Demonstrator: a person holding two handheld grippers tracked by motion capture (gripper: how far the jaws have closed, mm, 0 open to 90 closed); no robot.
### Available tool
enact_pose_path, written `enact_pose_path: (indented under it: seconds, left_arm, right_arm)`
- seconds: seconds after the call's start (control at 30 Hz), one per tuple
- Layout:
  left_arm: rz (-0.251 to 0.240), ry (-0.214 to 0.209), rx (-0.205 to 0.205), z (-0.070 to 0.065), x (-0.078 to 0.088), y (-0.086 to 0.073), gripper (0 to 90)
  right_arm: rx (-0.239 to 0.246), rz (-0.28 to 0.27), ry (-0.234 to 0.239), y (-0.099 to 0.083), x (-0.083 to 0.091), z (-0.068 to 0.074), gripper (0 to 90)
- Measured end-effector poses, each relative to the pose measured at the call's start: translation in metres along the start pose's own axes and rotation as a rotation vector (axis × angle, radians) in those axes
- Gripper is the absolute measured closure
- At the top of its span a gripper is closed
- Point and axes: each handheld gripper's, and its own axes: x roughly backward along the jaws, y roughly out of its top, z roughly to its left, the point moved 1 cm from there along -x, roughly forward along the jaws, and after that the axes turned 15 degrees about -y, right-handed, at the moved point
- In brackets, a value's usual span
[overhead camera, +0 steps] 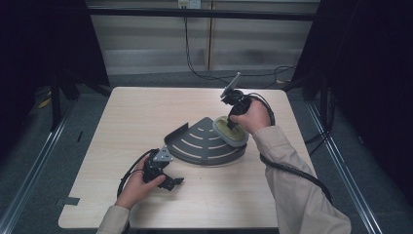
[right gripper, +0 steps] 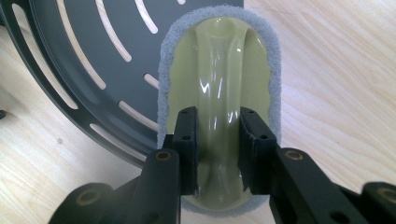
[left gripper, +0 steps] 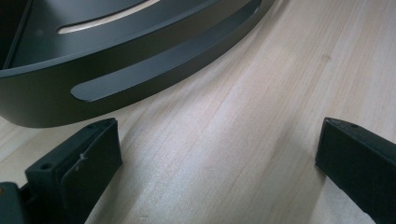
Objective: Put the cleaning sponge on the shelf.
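Observation:
A dark grey quarter-round slotted rack (overhead camera: 204, 142) lies in the middle of the wooden table (overhead camera: 146, 112). An oval scrub pad (overhead camera: 229, 131) with a pale green plastic handle and a grey fibre rim rests partly on the rack's right edge. My right gripper (overhead camera: 233, 123) points down at it, and its jaws are shut on the handle's ridge (right gripper: 218, 116) of the scrub pad (right gripper: 219, 84), above the rack (right gripper: 84, 56). My left gripper (overhead camera: 170, 183) lies low on the table just in front of the rack's curved wall (left gripper: 116, 79). Its fingers (left gripper: 84, 172) stand wide apart over bare wood, so my left gripper (left gripper: 219, 163) is open.
Cables trail from both grippers across the table. Dark curtains hang to the left and right, and a cable runs down the back wall (overhead camera: 195, 44). The table's front edge (overhead camera: 170, 225) is near my forearms.

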Motion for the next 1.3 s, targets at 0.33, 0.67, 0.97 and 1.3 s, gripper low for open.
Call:
enact_pose_path:
  seconds: [0.33, 0.67, 0.97, 1.3]
  left_arm:
    - [0.0, 0.0, 0.0, 0.0, 0.0, 0.0, 0.0]
    - [0.0, 0.002, 0.002, 0.0, 0.0, 0.0, 0.0]
    - [0.0, 0.002, 0.001, 0.0, 0.0, 0.0, 0.0]
    - [0.0, 0.001, 0.0, 0.0, 0.0, 0.0, 0.0]
  right_arm:
    - [-0.002, 0.001, 0.019, 0.0, -0.009, 0.004, 70.8]
    - [-0.003, 0.004, 0.035, 0.001, -0.019, 0.008, 70.8]
    - [0.0, 0.009, 0.048, 0.0, -0.026, 0.01, 70.7]
    - [0.002, 0.01, 0.051, -0.001, -0.033, 0.011, 70.7]
